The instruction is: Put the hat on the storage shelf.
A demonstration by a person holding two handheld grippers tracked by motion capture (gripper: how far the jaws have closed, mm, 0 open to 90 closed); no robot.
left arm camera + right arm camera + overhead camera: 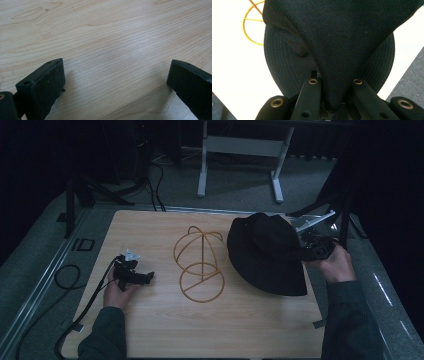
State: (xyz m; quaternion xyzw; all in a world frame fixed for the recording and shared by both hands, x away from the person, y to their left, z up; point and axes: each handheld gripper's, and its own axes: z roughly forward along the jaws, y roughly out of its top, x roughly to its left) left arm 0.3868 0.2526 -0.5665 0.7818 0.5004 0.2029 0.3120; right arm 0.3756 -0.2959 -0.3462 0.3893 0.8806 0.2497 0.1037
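The right gripper (pixel 334 100) pinches a fold of the black hat (pixel 267 252) at the table's (pixel 150 227) right side. The wire hat stand (pixel 200 265) sits just left of the hat. The left gripper (pixel 115 82), jaws spread, rests farther left.

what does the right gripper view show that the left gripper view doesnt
The right gripper view alone shows the black hat, a fold of its fabric pinched between the right gripper jaws, plus a bit of the gold wire stand at upper left. The left gripper view alone shows the left gripper with its jaws wide apart and nothing between them, just bare wood grain. Both show the light wooden table and a pair of black jaws rising from the bottom.
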